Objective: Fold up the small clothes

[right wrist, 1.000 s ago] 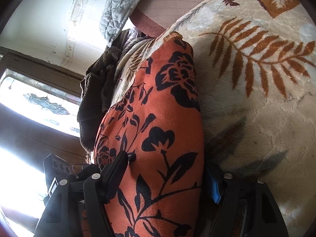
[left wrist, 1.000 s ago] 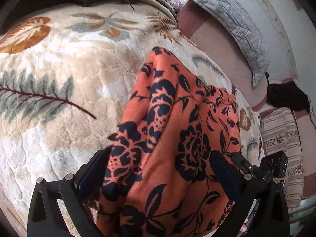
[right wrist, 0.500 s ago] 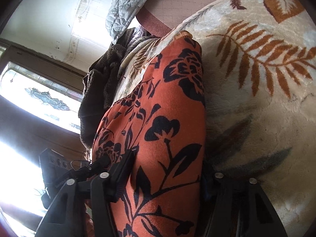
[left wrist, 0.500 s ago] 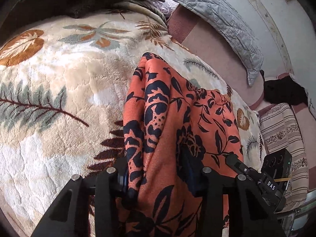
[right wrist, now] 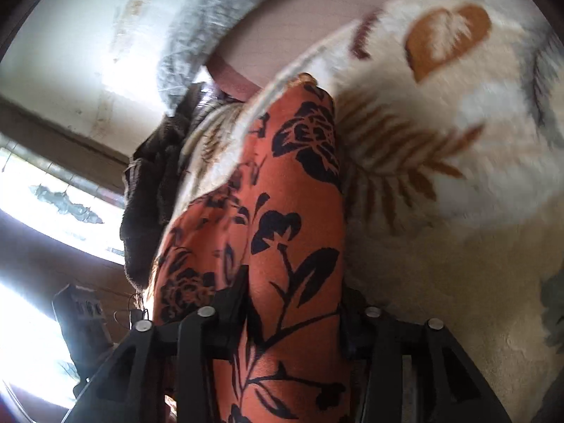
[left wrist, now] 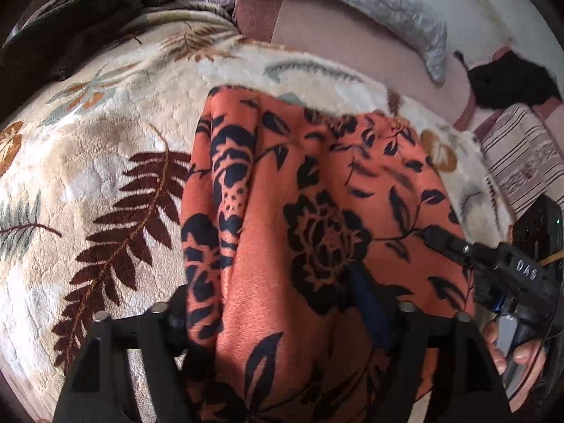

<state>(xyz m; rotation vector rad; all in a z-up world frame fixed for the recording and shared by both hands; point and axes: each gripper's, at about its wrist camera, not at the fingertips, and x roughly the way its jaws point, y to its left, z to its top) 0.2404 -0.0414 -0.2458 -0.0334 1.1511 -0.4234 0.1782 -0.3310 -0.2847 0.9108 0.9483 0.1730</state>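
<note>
Home bedroom. Bed covered with plush leaf-print blanket (left wrist: 105, 162), grey quilted pillow (left wrist: 370, 10) against the wall, dark clothes (left wrist: 88, 17) heaped at the blanket's edge, striped bedding (left wrist: 518, 162) to one side, bright window (right wrist: 53, 190) with patterned glass.

Under your work you have a plush cream blanket (left wrist: 105, 148) printed with brown, rust and grey-green fern leaves. At its far edge a dark brown fuzzy throw (left wrist: 88, 17) lies bunched up. Beyond that, a grey quilted pillow (left wrist: 370, 10) leans along the pinkish bed sheet (left wrist: 335, 46). To your right sits a striped cushion (left wrist: 521, 162), with a black garment (left wrist: 514, 81) heaped just behind it. A bright window (right wrist: 42, 194) glares from the right wrist view.
</note>
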